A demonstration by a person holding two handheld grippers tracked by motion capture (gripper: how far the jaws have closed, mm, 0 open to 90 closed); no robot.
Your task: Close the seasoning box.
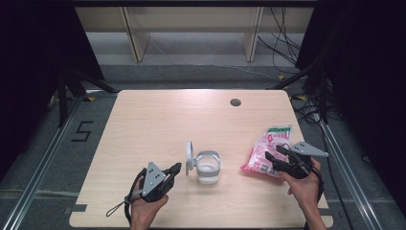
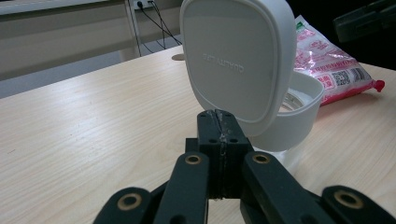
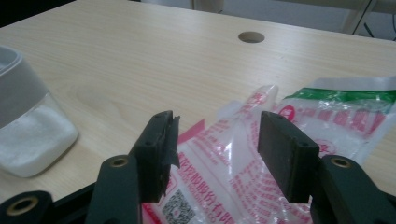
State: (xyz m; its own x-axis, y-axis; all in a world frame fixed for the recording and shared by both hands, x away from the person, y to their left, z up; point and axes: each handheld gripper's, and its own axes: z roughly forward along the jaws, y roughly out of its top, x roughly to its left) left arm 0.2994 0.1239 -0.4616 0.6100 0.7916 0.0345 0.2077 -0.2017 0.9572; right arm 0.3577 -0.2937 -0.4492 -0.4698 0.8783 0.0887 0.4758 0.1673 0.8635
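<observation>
A white container [image 1: 208, 168] stands mid-table with its hinged lid [image 1: 190, 156] flipped up on its left side. The right gripper view shows white granules inside the container [image 3: 25, 126]. My left gripper [image 1: 176, 167] sits just left of the lid with its jaws shut and nothing between them. In the left gripper view, the left gripper [image 2: 218, 122] has its tips right in front of the upright lid [image 2: 238, 56]. A pink and green plastic bag [image 1: 268, 146] lies at the right. My right gripper [image 3: 215, 140] stands open over the bag [image 3: 233, 172], a raised fold between its jaws.
The wooden table [image 1: 158, 120] has a round cable hole [image 1: 235, 102] at the back right. The bag lies near the table's right edge. Black cables [image 1: 282, 43] run over the floor beyond the table, under a wooden bench.
</observation>
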